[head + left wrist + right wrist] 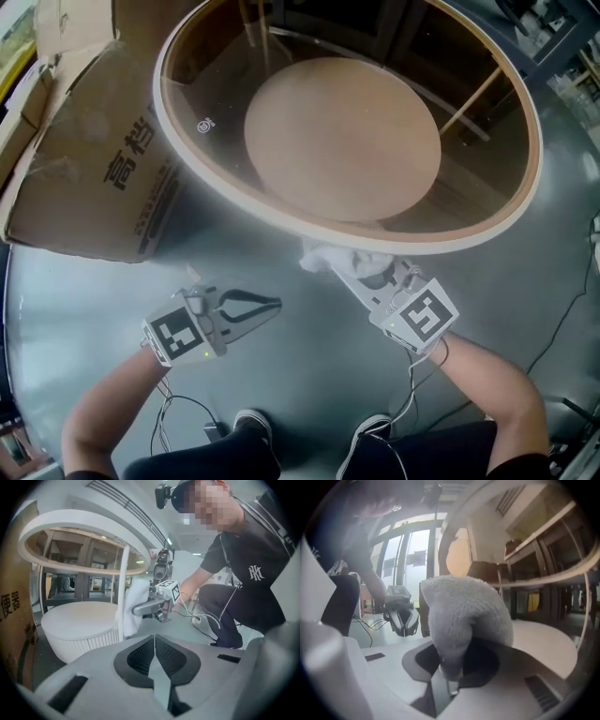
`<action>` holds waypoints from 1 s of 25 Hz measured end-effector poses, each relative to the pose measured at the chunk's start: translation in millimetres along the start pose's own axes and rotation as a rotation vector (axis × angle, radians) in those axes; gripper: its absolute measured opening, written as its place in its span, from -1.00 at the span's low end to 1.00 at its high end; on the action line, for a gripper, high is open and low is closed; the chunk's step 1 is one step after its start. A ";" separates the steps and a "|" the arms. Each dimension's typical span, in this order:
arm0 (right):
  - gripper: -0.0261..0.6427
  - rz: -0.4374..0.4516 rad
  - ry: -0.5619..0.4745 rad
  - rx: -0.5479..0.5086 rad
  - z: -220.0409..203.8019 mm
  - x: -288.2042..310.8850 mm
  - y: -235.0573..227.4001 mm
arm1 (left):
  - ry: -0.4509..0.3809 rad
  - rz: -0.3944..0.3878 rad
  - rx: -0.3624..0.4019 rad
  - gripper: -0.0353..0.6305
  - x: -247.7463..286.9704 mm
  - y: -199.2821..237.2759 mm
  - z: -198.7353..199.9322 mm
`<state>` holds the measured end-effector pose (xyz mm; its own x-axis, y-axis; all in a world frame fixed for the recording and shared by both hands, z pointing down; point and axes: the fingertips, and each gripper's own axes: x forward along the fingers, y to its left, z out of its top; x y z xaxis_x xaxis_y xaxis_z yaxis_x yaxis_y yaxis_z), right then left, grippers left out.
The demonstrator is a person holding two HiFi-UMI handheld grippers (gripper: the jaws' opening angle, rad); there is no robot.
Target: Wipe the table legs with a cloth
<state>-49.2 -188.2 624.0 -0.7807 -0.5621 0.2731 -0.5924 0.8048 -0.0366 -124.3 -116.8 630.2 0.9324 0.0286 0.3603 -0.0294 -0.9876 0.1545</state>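
The right claw point(450, 677) is clamped on a fluffy white terry cloth point(464, 611), which is bunched against a slim cream table leg point(124, 588) just under the round table's cream rim point(187, 159). The left claw point(155, 667) is closed and empty over the smooth grey floor point(94, 300). Beneath the clear glass top point(206, 94) sits a round beige shelf point(342, 141) with a ribbed side. A brown cardboard box point(84, 159) stands beside the table; its contents are hidden.

Head cam steeply down over table point(441, 247), cam on L gripper point(272, 306) low, faces R gripper point(137, 609), R's cam close on cloth point(464, 606), faces back.
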 end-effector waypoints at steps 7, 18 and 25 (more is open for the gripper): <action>-0.70 -0.085 -0.168 -0.147 52.4 1.3 -26.1 | -0.006 0.009 0.042 -0.88 4.4 8.9 3.7; -0.70 -0.007 -0.252 -0.336 65.3 14.1 -5.2 | 0.022 -0.016 0.046 -0.88 14.7 -0.7 -17.6; -0.70 0.056 -0.196 -0.412 41.8 14.5 6.9 | 0.004 0.006 0.000 -0.88 13.1 9.4 -20.9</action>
<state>-73.0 -198.8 587.5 -0.8557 -0.5091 0.0928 -0.4505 0.8211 0.3504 -119.9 -122.5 655.7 0.9308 0.0229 0.3649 -0.0353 -0.9877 0.1521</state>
